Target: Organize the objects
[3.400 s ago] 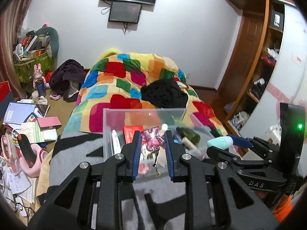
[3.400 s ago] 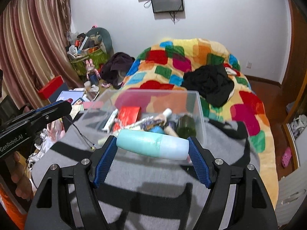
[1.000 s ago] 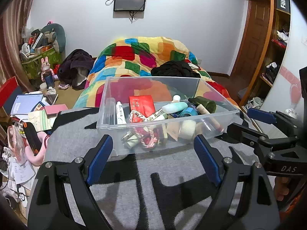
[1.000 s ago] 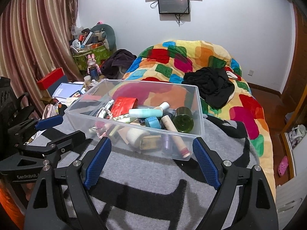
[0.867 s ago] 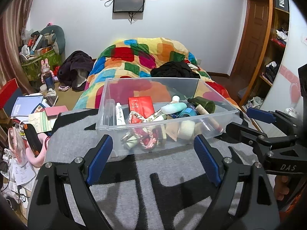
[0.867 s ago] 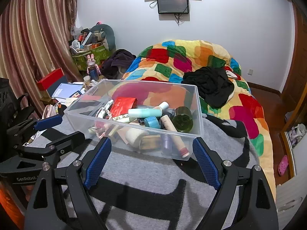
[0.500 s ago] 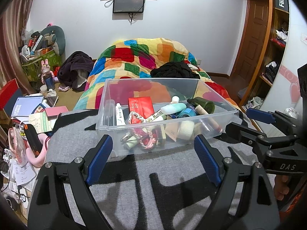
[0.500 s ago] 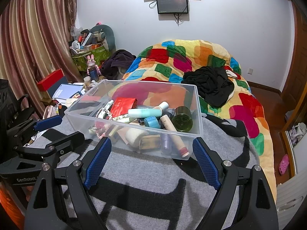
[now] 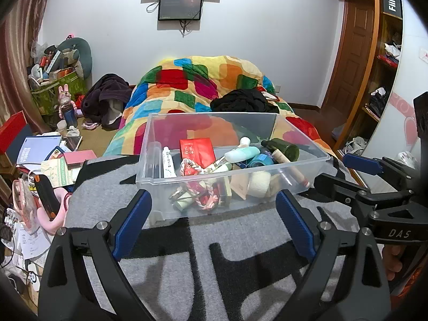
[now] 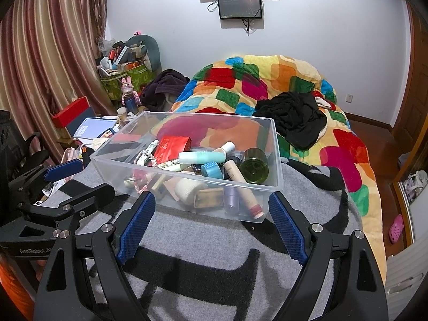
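- Grippers first: left gripper (image 9: 212, 224) and right gripper (image 10: 211, 227) both spread wide, nothing between the blue pads, hanging just short of the near wall of the bin
- Grey-and-black blanket (image 9: 208, 267) underneath, soft and uneven; looks bare of loose items in both views
- Judged step: placing done or nearly so, with nothing to collect in easy reach; worth scanning the blanket edges before calling it finished
- If reaching in again: come down from above, clear of the thin rim, since a sideways nudge would likely slide the light bin on the fabric
- Clear plastic bin (image 9: 302, 144) sitting flat on the blanket, no lid, walls see-through
- Front of bin: white roll (image 10: 188, 188), braided pink-and-white cord (image 9: 206, 200), pink-capped beige tube (image 10: 242, 188) slanting toward the right corner
- Middle: mint bottle (image 10: 200, 157) lying on its side atop the pile, blue-lidded jar (image 10: 211, 169) just beside it, white tube (image 9: 168, 161) along the left wall
- Back: red packet (image 9: 197, 152) propped flat, dark green bottle (image 10: 254, 169) on its side near the right wall
- Contents heaped rather than sorted; lower layer partly hidden, not identifiable
- Beyond: patchwork quilt (image 10: 281, 80) behind the bin, black garment (image 10: 294, 117) lying on it
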